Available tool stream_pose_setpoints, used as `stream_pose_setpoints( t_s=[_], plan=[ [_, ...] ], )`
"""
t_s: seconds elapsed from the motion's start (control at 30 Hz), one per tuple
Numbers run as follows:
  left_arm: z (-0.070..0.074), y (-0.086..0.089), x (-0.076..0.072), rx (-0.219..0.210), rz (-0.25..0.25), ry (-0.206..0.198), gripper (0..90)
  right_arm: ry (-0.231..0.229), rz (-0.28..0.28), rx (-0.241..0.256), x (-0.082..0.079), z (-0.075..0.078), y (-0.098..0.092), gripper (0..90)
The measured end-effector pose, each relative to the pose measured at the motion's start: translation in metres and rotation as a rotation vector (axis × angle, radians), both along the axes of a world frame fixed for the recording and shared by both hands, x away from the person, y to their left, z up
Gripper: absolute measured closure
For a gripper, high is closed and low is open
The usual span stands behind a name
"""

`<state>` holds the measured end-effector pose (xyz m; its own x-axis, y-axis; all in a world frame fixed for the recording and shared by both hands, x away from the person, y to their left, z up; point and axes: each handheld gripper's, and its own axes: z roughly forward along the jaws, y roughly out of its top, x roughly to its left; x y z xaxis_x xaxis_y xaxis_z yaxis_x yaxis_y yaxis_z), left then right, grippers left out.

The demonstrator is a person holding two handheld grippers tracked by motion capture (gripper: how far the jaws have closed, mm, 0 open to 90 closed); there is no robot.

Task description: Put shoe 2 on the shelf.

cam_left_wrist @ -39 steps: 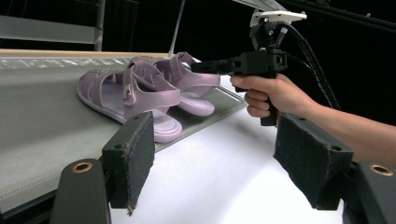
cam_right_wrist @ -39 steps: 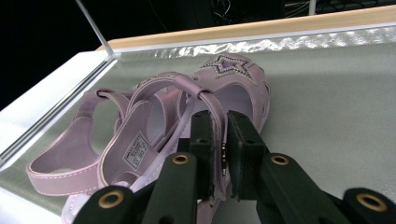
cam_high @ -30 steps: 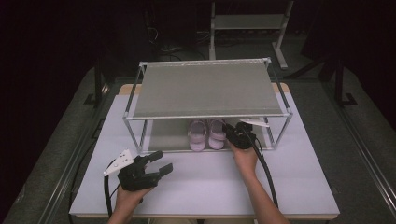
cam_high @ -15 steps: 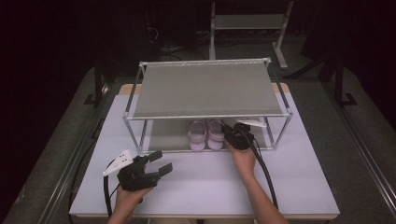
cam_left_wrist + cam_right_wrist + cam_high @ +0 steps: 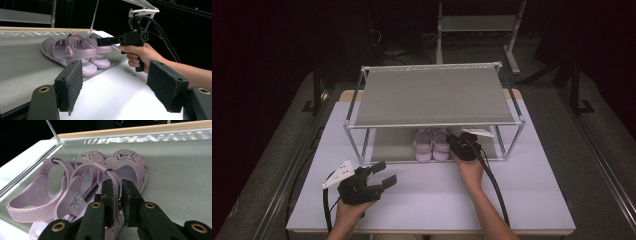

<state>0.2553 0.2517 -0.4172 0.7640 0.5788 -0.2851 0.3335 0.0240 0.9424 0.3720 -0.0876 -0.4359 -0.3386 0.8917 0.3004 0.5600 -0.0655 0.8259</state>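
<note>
Now the right gripper (image 5: 117,202) is clamped on the ankle strap of one sandal (image 5: 125,172), which sits beside its partner (image 5: 62,187) on the lower shelf (image 5: 180,170) of the rack (image 5: 432,95). Well in front of the rack, over the white table (image 5: 532,185), the left gripper (image 5: 379,175) hangs with its jaws spread wide, holding nothing.
</note>
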Motion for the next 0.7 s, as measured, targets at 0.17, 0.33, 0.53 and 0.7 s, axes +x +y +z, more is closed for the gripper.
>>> stream_pose_setpoints(
  t_s=[0.17, 0.33, 0.53, 0.7],
  plan=[
    [0.000, 0.000, 0.000, -0.001, 0.000, -0.001, 28.6, -0.003, 0.003, -0.008, 0.000, 0.000, 0.000, 79.2],
    [0.000, -0.001, 0.000, -0.004, -0.002, 0.002, 28.6, 0.004, 0.009, 0.005, 0.000, 0.000, -0.001, 76.7],
    [-0.001, -0.003, 0.000, 0.001, -0.003, 0.002, 28.6, -0.012, -0.007, 0.039, -0.003, 0.003, -0.006, 72.0],
    [-0.001, -0.005, 0.001, 0.003, -0.005, 0.006, 28.6, -0.011, -0.006, 0.055, -0.005, 0.005, -0.011, 70.8]
  ],
)
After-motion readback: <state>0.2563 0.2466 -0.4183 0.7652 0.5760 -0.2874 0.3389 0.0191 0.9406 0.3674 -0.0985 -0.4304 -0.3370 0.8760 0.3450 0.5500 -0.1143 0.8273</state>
